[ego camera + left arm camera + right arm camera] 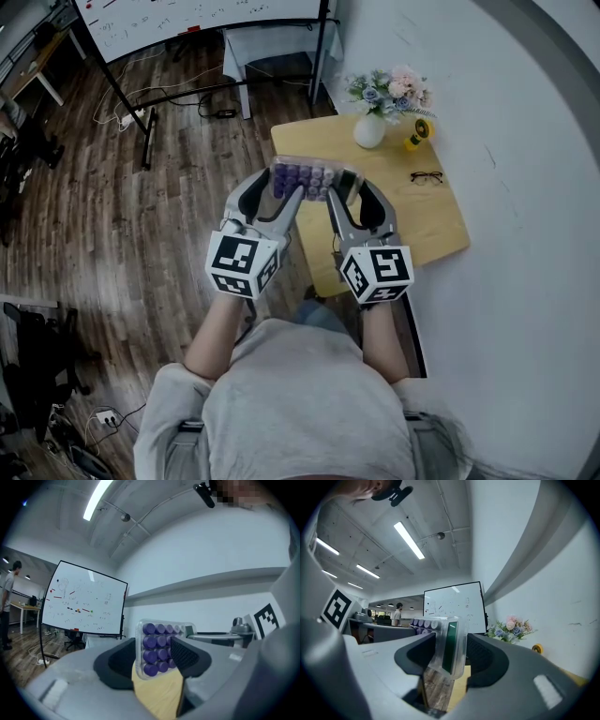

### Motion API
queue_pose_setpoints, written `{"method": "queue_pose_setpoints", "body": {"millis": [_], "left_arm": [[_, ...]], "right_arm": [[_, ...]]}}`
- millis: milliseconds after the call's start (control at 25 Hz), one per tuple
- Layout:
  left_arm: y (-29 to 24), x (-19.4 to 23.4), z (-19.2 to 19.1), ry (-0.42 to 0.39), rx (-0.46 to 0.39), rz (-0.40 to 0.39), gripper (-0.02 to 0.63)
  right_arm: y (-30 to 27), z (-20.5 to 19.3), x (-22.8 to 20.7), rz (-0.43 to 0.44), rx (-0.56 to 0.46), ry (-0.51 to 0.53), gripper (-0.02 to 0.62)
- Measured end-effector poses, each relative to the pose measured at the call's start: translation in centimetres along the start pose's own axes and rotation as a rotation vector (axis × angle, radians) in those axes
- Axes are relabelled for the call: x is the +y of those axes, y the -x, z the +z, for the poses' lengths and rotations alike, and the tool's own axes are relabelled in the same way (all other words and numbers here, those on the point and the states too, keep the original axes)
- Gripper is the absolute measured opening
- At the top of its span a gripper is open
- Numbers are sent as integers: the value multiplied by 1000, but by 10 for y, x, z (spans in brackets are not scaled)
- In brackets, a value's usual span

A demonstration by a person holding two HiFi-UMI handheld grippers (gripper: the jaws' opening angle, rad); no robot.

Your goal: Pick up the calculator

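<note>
The calculator point(309, 176) is a clear-cased slab with rows of purple keys, held up above the near left part of the small wooden table point(441, 220). My left gripper point(286, 194) is shut on its left end, and in the left gripper view the purple keys point(157, 648) sit between the two black pads point(187, 656). My right gripper point(345, 195) is shut on its right end. The right gripper view shows the calculator point(449, 648) edge-on with its green display between the pads. Both grippers point level, side by side.
On the table's far side stand a white vase of flowers point(370, 127) and a small yellow object point(419, 131), with a pair of glasses point(427, 176) nearer. A white wall runs along the right. A whiteboard on a black stand point(141, 103) is on the wooden floor beyond.
</note>
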State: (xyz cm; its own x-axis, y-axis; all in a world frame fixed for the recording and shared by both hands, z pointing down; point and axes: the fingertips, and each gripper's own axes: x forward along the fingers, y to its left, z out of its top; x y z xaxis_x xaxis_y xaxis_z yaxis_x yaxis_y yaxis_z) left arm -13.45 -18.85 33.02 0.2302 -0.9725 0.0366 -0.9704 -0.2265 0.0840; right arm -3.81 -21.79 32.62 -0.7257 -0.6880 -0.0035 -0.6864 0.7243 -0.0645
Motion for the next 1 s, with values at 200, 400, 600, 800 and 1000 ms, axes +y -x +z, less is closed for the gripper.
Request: {"method": "queue_pose_setpoints", "body": {"millis": [200,400,600,800,1000], "left_arm": [[14,0,9,-16,-25,-2,236],[26,1,16,-25,-45,-2,236],[39,-1,23,-42,-62,-7,236],[50,-4,31,-56,-84,-10,236],[62,-7,38,-60,-103,-10,236]], "right_arm": [[6,9,13,3,-25,19,206],[11,16,25,6,-49,36,206],[19,23,35,7,-73,54,206],[26,33,44,9,-99,72,206],[34,39,54,12,-123,88,204]]}}
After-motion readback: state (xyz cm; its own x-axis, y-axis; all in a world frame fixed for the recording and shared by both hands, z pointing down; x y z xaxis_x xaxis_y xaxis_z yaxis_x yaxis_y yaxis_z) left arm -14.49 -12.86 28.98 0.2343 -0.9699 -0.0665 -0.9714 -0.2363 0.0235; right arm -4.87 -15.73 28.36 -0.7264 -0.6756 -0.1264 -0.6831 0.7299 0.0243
